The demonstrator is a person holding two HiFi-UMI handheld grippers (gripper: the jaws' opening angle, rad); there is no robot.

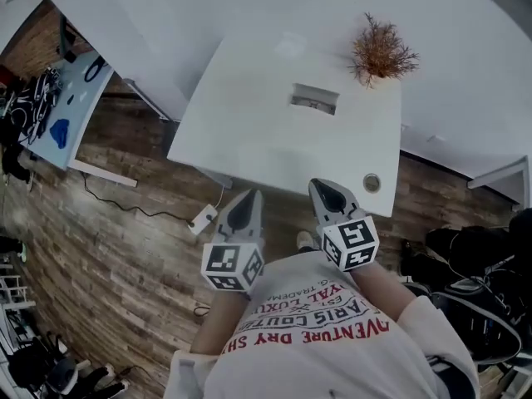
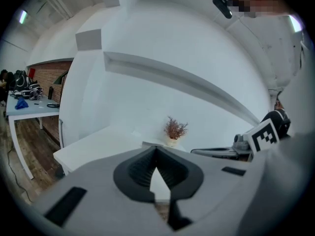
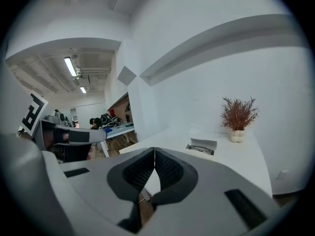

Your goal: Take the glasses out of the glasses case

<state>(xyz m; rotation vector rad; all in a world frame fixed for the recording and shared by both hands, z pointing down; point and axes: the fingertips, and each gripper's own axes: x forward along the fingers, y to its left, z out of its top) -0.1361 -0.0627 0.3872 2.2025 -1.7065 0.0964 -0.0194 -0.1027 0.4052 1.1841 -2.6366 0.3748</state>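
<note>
White desk (image 1: 249, 144), far middle: glasses case (image 1: 314, 100) lid up, glasses (image 3: 201, 150) inside | left tool (image 1: 248, 196), right tool (image 1: 320, 186) closed, empty, short of near edge | risk: one-sided pinch drags the light case toward plant (image 1: 381, 52)

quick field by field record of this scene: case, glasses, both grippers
table: white, person stands at its near edge
glasses case: open, mid-table toward the far side
glasses: lying in the case
plant: potted, far right corner, apart from the case
left gripper: shut, empty, held near the torso
right gripper: shut, empty, beside the left one
task: not started
</note>
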